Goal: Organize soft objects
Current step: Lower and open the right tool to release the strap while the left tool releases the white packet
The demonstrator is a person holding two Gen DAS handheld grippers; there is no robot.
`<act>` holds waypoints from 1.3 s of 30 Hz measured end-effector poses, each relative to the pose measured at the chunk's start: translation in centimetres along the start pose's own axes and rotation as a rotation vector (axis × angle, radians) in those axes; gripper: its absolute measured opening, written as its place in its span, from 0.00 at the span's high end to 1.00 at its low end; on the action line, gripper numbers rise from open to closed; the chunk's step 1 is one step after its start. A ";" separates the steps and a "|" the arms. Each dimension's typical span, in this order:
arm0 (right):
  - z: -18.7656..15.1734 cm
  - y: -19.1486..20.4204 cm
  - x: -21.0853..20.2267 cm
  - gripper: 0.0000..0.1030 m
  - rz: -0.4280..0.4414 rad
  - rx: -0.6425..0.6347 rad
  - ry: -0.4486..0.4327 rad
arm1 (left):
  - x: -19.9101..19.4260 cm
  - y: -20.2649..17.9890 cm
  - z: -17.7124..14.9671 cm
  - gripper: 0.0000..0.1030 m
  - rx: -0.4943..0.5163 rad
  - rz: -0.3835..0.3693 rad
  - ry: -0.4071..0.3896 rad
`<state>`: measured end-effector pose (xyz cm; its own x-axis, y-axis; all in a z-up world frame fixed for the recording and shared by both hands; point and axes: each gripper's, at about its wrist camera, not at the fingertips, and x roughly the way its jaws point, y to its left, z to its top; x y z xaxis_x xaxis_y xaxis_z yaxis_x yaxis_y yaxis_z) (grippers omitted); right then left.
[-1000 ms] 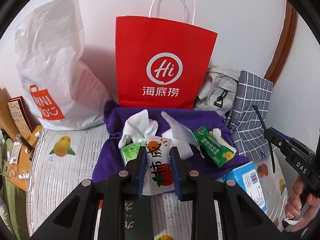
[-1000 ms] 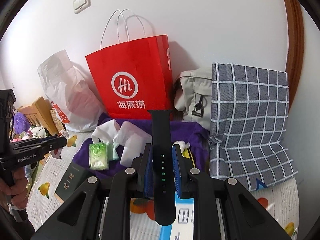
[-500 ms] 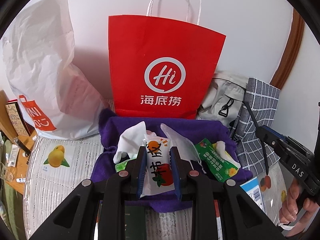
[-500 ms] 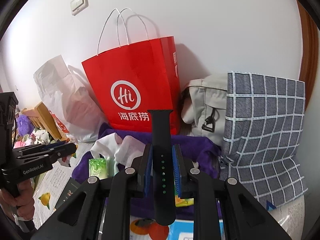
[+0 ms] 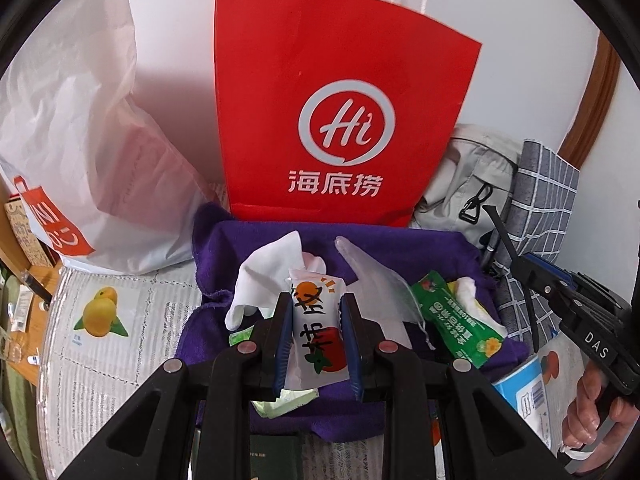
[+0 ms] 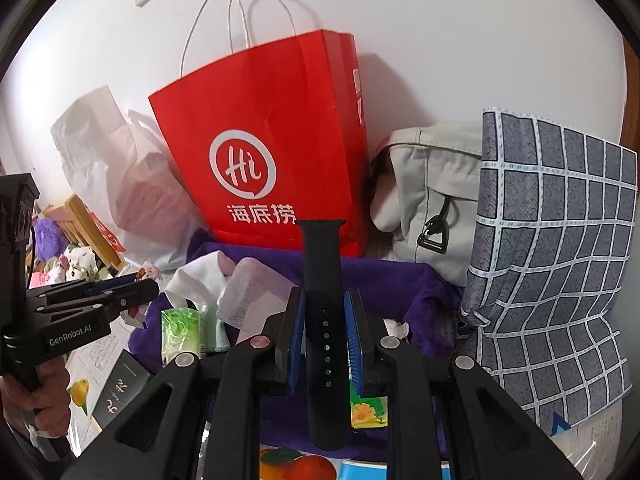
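- Both grippers are advancing toward the red paper bag (image 5: pixel 340 120), now looming larger.
- Left gripper (image 5: pixel 318 336) is clamping the persimmon packet (image 5: pixel 318 328) above the purple towel (image 5: pixel 400 248).
- Right gripper (image 6: pixel 325 340) is pinching the black watch strap (image 6: pixel 324 320); bagging probably follows.

Red paper bag (image 5: pixel 340 92) reads "Hi 海底捞"; right gripper (image 5: pixel 520 264) "DAS".

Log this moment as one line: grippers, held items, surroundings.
left gripper: shut on persimmon packet | right gripper: shut on black watch strap | below: purple towel | behind: red paper bag
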<state>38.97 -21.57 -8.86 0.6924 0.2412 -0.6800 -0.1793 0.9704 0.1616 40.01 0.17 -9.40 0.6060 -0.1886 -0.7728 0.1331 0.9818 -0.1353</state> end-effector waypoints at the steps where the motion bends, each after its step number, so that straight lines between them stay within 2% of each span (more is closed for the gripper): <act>1: 0.0 -0.1 0.3 0.81 -0.001 0.000 0.006 | 0.3 0.1 0.0 0.78 -0.002 0.001 0.008; 8: -0.4 -0.8 2.3 0.81 0.002 0.010 0.049 | 1.2 0.2 0.2 0.78 0.006 0.005 0.028; 21: -1.6 -1.4 5.6 0.80 0.024 0.048 0.128 | 5.0 0.6 -0.7 0.77 -0.009 -0.015 0.155; 32: -2.3 -1.6 7.7 0.80 -0.027 0.057 0.207 | 5.8 0.4 -0.8 0.73 -0.006 -0.010 0.182; 39: -2.3 -1.4 7.8 0.80 -0.029 0.050 0.219 | 5.5 0.7 -0.6 0.70 -0.018 -0.019 0.184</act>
<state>43.02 -21.07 -16.09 0.5276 0.2107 -0.8229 -0.1228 0.9775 0.1715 43.01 -0.14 -14.13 0.4498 -0.2017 -0.8701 0.1280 0.9787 -0.1607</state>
